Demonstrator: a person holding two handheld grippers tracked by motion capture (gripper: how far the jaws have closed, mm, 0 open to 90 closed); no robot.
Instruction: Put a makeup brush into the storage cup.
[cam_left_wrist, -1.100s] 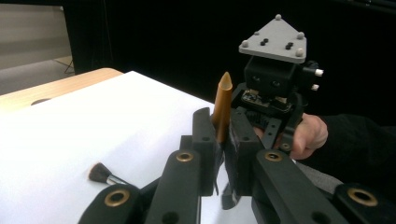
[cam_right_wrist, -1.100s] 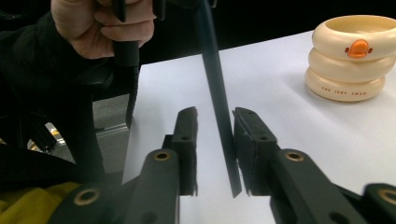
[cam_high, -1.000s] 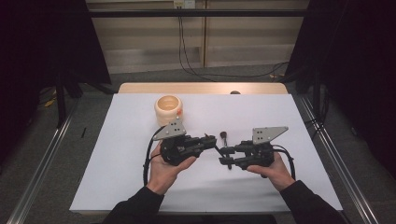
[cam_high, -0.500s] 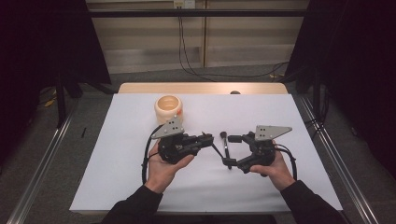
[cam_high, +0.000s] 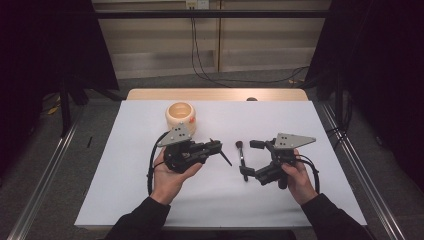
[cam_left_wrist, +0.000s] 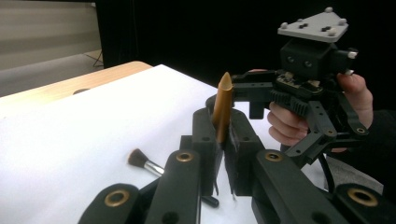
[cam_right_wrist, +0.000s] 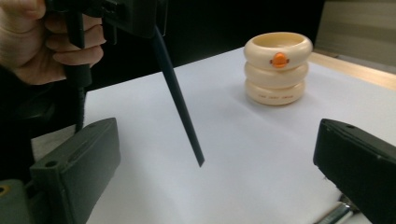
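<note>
My left gripper (cam_high: 216, 146) points right, shut on a thin stick (cam_high: 223, 155) with a brown pointed end (cam_left_wrist: 223, 100) and a long dark shaft (cam_right_wrist: 180, 102) that slants down over the table. My right gripper (cam_high: 251, 159) faces it from the right. Its jaws have just been opening and now stand wide apart, touching nothing. A small makeup brush (cam_high: 241, 156) lies flat on the white sheet just off their tips, bristles (cam_left_wrist: 137, 158) toward the far side. In the right gripper view its metal ferrule (cam_right_wrist: 334, 214) shows beside the right jaw.
A cream ringed holder (cam_high: 181, 116) with an orange dot (cam_right_wrist: 279, 59) stands upright behind the left gripper. The white sheet (cam_high: 125, 190) covers the table, and a strip of bare wood (cam_high: 220, 94) runs along its far edge. Metal rails (cam_high: 45, 180) flank both sides.
The right gripper's jaws have spread from nearly closed around the brush to wide apart, and the brush now lies on the sheet. The left gripper has kept its hold and barely shifted.
</note>
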